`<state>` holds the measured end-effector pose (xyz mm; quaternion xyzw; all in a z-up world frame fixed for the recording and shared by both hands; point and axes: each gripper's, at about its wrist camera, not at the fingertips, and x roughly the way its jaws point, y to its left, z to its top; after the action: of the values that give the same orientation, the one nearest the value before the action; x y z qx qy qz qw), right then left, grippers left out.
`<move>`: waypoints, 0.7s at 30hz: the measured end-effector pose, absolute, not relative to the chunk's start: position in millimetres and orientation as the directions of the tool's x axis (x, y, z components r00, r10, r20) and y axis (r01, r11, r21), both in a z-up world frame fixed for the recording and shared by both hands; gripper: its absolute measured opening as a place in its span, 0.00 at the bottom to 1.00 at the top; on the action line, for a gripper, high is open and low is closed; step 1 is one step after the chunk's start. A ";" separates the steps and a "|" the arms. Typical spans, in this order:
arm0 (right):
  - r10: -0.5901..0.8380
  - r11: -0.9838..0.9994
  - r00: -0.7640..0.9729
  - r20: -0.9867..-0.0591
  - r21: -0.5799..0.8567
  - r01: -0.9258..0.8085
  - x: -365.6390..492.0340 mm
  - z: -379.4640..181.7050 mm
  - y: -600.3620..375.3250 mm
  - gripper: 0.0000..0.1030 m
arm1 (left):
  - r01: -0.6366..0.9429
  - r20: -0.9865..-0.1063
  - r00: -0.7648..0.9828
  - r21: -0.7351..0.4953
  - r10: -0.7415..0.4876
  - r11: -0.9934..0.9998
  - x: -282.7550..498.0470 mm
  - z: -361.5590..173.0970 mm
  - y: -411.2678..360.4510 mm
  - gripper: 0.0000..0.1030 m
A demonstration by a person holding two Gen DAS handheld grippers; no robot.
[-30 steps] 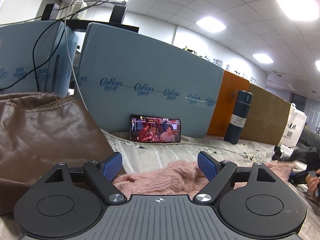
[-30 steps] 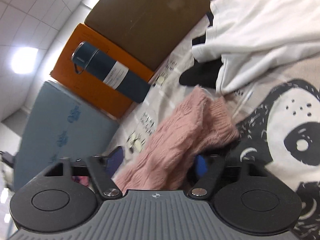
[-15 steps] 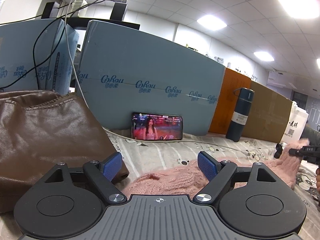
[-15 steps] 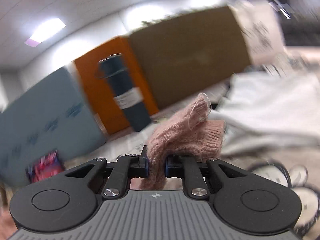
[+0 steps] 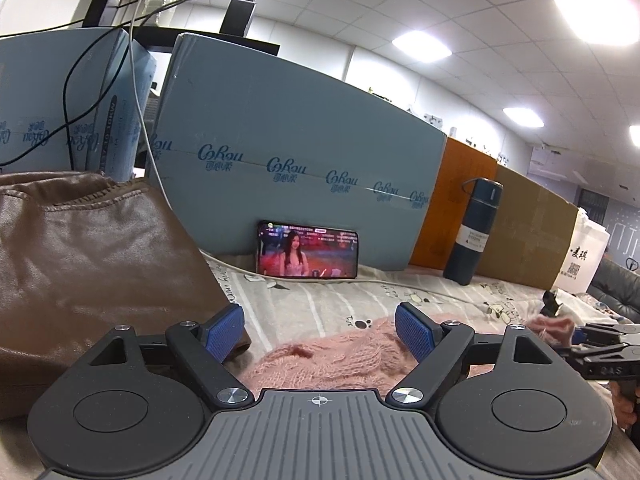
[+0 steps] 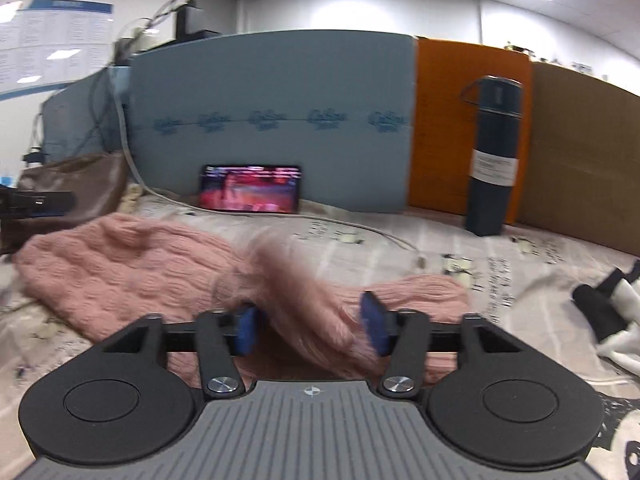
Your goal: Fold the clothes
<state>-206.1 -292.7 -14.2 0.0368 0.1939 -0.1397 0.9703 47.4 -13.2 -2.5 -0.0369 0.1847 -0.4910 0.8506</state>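
Note:
A pink knitted sweater (image 6: 120, 264) lies on the patterned bedsheet (image 6: 400, 248). In the right wrist view its sleeve (image 6: 316, 312) is blurred and lies loose between the fingers of my right gripper (image 6: 310, 326), which is open. In the left wrist view the sweater (image 5: 340, 356) lies just ahead of my left gripper (image 5: 318, 330), which is open and empty above it. The right gripper (image 5: 600, 344) shows at the far right of that view, beside the sleeve end (image 5: 552, 326).
A brown leather bag (image 5: 88, 264) sits at the left. A phone (image 5: 307, 255) playing video leans on a blue foam board (image 5: 288, 168). A dark flask (image 5: 474, 236) stands by an orange board (image 5: 456, 208). White and black clothes (image 6: 612, 312) lie at the right.
My right gripper swung left with the sleeve held, then opened; the sleeve now lies loose between its fingers. My left gripper stayed open, shifting slightly.

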 end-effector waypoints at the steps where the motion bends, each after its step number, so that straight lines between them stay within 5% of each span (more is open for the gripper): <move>1: -0.234 0.964 0.894 -0.382 0.027 0.264 -206.6 -13.5 -288.1 0.67 | 0.821 -0.279 0.449 -0.245 -0.849 0.515 47.4 -2.7 -13.3 0.82; 5: -0.134 0.978 0.917 -0.375 0.099 0.183 -197.6 -11.3 -273.0 0.68 | 0.822 -0.279 0.444 -0.252 -0.851 0.511 48.3 -3.2 -13.1 0.82; 9: -0.033 0.964 0.874 -0.485 0.215 0.156 -175.8 -25.2 -284.6 0.76 | 0.823 -0.289 0.432 -0.259 -0.854 0.505 48.7 -4.1 -14.0 0.82; 14: -0.004 0.925 0.938 -0.348 0.356 0.136 -202.0 -9.4 -302.0 0.76 | 0.823 -0.295 0.434 -0.254 -0.851 0.508 47.3 -4.7 -14.0 0.83; 18: -0.202 0.879 0.944 -0.260 0.377 0.292 -240.2 -0.9 -319.8 0.80 | 0.822 -0.301 0.434 -0.254 -0.849 0.509 46.8 -5.4 -14.2 0.83; 21: -0.393 0.782 0.851 -0.348 0.361 0.509 -251.4 -10.5 -338.3 0.81 | 0.823 -0.299 0.433 -0.253 -0.850 0.508 46.7 -5.1 -14.2 0.84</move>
<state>-251.4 -338.3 -10.5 0.2260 0.1277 -0.2411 0.9351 46.7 -14.2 -5.1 -0.0343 0.1968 -0.4947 0.8458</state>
